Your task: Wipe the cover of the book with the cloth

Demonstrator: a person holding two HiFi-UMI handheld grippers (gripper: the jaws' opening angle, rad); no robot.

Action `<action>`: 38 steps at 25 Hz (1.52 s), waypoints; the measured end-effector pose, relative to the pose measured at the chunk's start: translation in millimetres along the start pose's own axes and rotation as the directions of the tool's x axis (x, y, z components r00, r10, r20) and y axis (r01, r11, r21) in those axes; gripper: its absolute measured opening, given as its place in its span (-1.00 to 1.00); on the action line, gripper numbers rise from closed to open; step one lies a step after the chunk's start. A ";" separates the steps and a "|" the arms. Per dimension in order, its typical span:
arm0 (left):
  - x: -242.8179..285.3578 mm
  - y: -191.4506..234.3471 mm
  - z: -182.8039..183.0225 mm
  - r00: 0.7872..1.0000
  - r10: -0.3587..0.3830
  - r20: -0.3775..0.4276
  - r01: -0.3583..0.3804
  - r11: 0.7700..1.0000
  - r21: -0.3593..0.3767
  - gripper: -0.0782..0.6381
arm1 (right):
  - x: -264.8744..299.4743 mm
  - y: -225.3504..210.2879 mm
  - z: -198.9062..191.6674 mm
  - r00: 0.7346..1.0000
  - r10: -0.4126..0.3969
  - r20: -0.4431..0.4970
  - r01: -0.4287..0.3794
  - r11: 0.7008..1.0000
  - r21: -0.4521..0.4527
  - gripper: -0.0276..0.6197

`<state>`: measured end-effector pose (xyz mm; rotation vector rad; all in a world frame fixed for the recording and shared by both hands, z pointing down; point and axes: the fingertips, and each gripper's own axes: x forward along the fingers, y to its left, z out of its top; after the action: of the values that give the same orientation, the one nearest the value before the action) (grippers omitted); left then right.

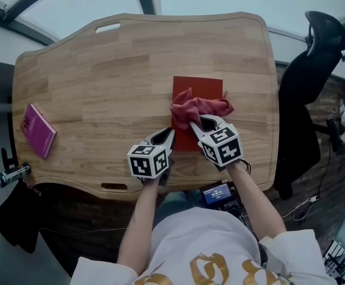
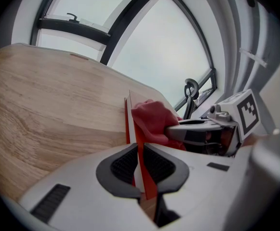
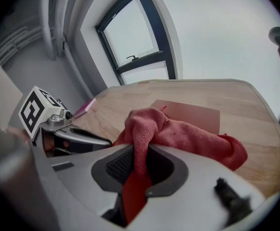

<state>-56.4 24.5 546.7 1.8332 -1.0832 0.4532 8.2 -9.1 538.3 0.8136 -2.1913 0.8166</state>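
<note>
Left tool point(image 1: 170, 136), lower centre, clamps the book point(image 1: 206, 88) edge; right tool point(image 1: 206, 123) pinches the cloth point(image 1: 190, 108). Hold firm, sweep flat.

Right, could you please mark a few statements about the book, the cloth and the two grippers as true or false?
1. The right gripper is shut on the cloth. True.
2. The left gripper is open and empty. False: its jaws are clamped on the edge of the red book.
3. The cloth lies on bare wood beside the red book. False: it rests on the book's cover.
4. A pink book lies near the left end of the table. True.
</note>
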 end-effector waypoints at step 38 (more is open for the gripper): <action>0.5 -0.3 -1.1 1.000 -0.025 -0.002 0.025 0.999 0.024 -0.66 | -24.4 49.1 -59.3 0.995 0.037 -0.089 -0.036 0.999 0.010 -0.68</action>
<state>-55.8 25.2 547.4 1.8649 -1.0562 0.4545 8.2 71.6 539.7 0.7294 -2.1310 0.8638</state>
